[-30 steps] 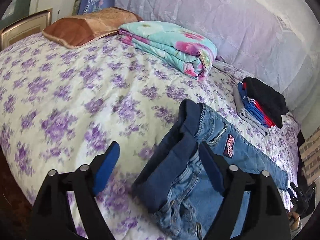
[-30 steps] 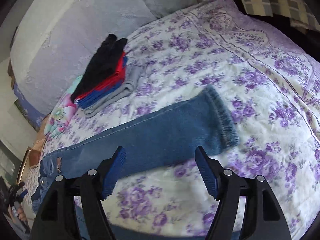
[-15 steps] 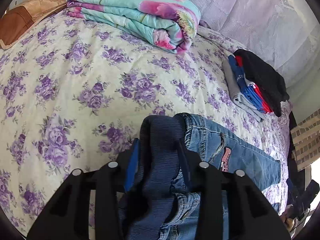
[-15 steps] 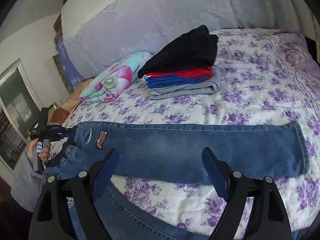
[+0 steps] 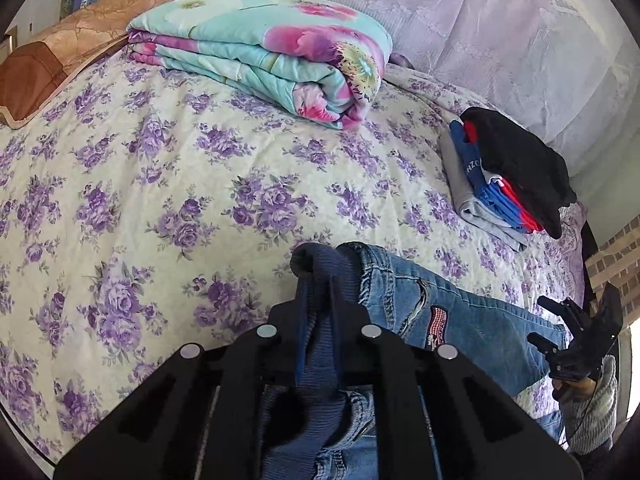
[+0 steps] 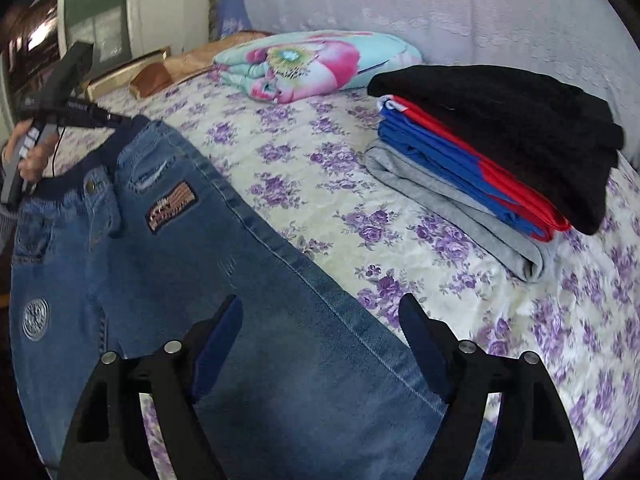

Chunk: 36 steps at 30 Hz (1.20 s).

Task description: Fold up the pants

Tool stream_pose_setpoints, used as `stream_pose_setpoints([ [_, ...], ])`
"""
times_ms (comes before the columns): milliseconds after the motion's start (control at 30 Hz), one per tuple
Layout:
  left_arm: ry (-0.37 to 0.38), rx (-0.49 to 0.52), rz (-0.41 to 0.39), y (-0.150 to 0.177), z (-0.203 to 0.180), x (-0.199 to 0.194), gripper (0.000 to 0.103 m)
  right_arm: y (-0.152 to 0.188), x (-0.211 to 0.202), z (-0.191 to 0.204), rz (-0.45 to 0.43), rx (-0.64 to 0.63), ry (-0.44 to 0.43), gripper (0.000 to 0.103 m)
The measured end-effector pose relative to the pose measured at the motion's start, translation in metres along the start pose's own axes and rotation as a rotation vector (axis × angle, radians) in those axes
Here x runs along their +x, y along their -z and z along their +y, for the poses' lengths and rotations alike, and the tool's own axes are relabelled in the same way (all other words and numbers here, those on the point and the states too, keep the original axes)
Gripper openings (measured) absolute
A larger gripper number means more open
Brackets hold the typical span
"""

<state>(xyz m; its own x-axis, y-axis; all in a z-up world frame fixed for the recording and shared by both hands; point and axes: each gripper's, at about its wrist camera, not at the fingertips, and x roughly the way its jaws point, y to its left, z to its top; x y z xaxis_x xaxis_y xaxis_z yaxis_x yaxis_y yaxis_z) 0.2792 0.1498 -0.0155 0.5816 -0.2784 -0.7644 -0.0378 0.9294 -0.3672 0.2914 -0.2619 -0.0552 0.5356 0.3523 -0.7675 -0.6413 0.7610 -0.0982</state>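
The blue jeans [image 6: 168, 264] lie spread across the floral bedspread [image 5: 168, 184], on the near side of the stack of folded clothes [image 6: 492, 160]. The left gripper [image 5: 318, 312] is clamped tight on the dark ribbed waistband [image 5: 320, 280], its jaws having just closed there. The right gripper [image 6: 320, 340] hovers over a leg, fingers wide with nothing pinched, having narrowed slightly. The likely risk: stretchy ribbing slips free when lifted, or only one layer is caught, so the fold skews.
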Motion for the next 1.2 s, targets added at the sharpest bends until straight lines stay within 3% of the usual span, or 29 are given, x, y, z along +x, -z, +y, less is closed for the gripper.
stream_pose_setpoints([
  [133, 0.011, -0.006, 0.003, 0.001, 0.007, 0.002, 0.009, 0.002, 0.020, -0.015, 0.061, -0.043, -0.044, 0.066],
  [467, -0.015, -0.004, 0.068, -0.009, 0.013, 0.021, 0.011, 0.015, 0.042, -0.036, 0.091, -0.004, -0.178, 0.066],
  [500, -0.027, -0.007, 0.064, -0.011, 0.015, 0.024, 0.016, 0.016, 0.043, -0.037, 0.090, 0.003, -0.183, 0.066],
  [533, -0.033, -0.017, 0.048, -0.013, 0.018, 0.025, 0.031, 0.016, 0.044, -0.037, 0.090, 0.009, -0.184, 0.066],
  [600, -0.028, -0.034, 0.033, -0.018, 0.022, 0.030, 0.046, 0.016, 0.044, -0.036, 0.096, 0.021, -0.185, 0.062],
  [667, -0.005, -0.036, 0.064, -0.019, 0.022, 0.038, 0.045, 0.016, 0.042, -0.036, 0.100, 0.035, -0.191, 0.051],
  [733, 0.023, -0.015, 0.096, -0.016, 0.018, 0.044, 0.033, 0.016, 0.040, -0.036, 0.106, 0.049, -0.183, 0.041],
  [800, 0.003, 0.013, 0.086, -0.013, 0.013, 0.043, 0.031, 0.017, 0.034, -0.038, 0.106, 0.065, -0.164, 0.023],
  [867, 0.027, -0.006, 0.077, -0.014, 0.016, 0.037, 0.020, 0.018, 0.029, -0.039, 0.103, 0.084, -0.165, 0.017],
  [933, 0.075, -0.032, 0.069, -0.016, 0.019, 0.030, 0.014, 0.018, 0.022, -0.034, 0.097, 0.076, -0.149, 0.013],
  [1200, 0.109, 0.020, -0.014, -0.003, 0.000, -0.018, 0.013, 0.021, -0.042, 0.002, 0.008, 0.032, -0.093, 0.009],
])
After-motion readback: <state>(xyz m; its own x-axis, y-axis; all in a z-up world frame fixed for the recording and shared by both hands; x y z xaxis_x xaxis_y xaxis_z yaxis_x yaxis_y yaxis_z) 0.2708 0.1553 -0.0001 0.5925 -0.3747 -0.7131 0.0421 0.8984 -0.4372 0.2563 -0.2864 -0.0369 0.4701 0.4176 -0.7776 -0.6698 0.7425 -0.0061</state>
